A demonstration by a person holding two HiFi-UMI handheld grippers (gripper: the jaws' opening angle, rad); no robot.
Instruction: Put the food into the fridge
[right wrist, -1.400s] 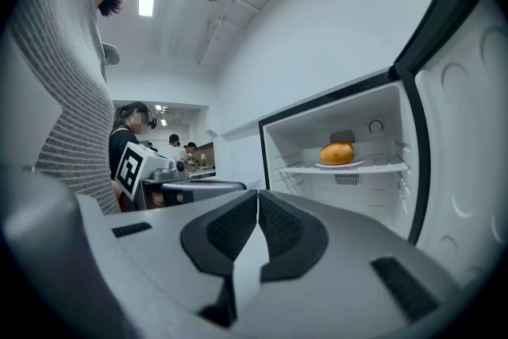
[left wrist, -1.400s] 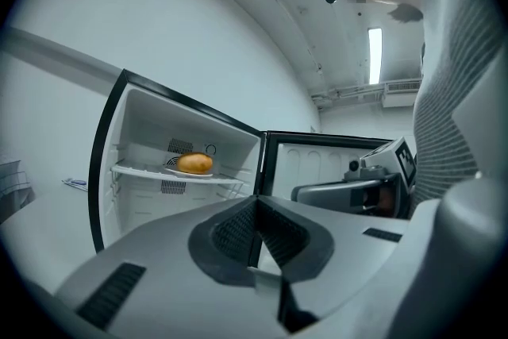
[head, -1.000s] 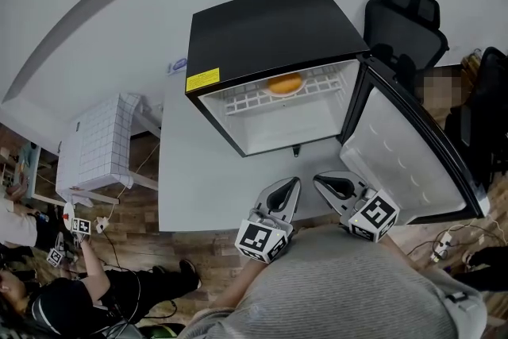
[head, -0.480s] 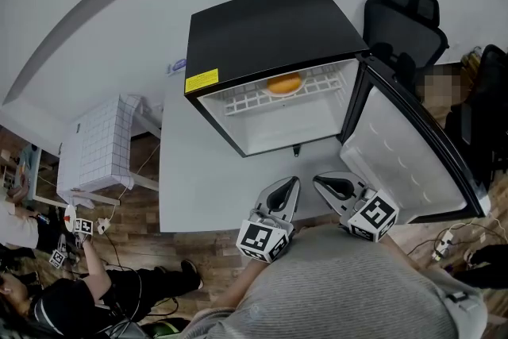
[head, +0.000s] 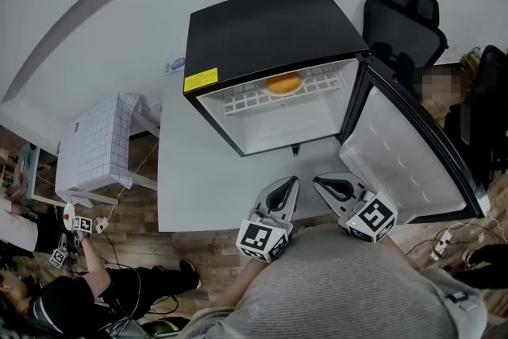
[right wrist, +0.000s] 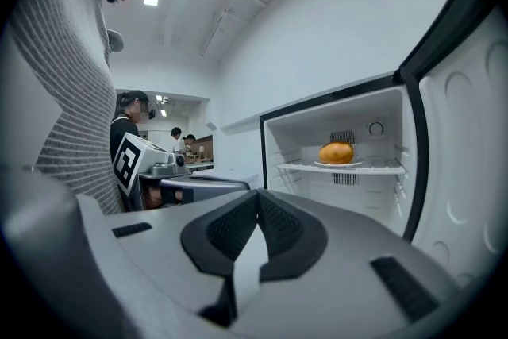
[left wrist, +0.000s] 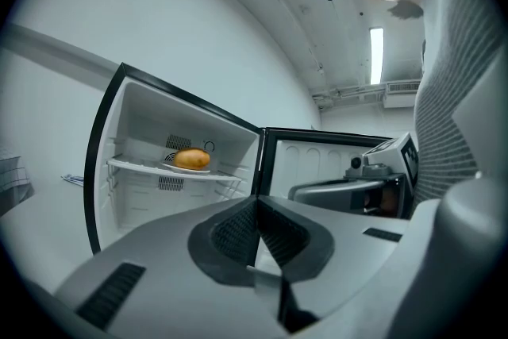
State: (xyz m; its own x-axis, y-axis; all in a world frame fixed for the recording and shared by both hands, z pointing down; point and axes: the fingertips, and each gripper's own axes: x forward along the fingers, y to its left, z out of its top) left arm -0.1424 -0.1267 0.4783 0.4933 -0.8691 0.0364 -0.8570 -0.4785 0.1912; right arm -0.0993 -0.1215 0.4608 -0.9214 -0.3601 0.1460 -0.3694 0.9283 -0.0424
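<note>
Fingers (left wrist: 234, 233) of the left gripper (left wrist: 256, 204) are pressed flat together with nothing between them. The right gripper (right wrist: 258, 198) is the same, its ribbed faces meeting along one closed seam, empty. In the head view both tools sit side by side at the near edge of the white tabletop (head: 198, 179), tucked against the person's grey-sleeved body, with their tips aimed at the open fridge (head: 262, 28). That drawn-back, closed posture reads as rest rather than reach: neither tool carries anything, and no other food shows on the tabletop.

The food (head: 283, 82), a rounded orange-yellow item that could be a fruit or a bun, lies inside the fridge. It sits on a small pale plate (right wrist: 337, 164) on the white wire shelf (head: 246, 101), toward the back of the upper compartment and roughly central. That placement keeps it clear of the shelf's front lip, so it should not catch when the fridge is shut.

Relative to the fingers, the food is well apart from both pairs, straight ahead and higher, with bare tabletop and the fridge's lower cavity between. The door (head: 405, 155) stands swung wide on the right gripper's side, so closing it looks like the one step left, and the right gripper is the nearer one for that push.
</note>
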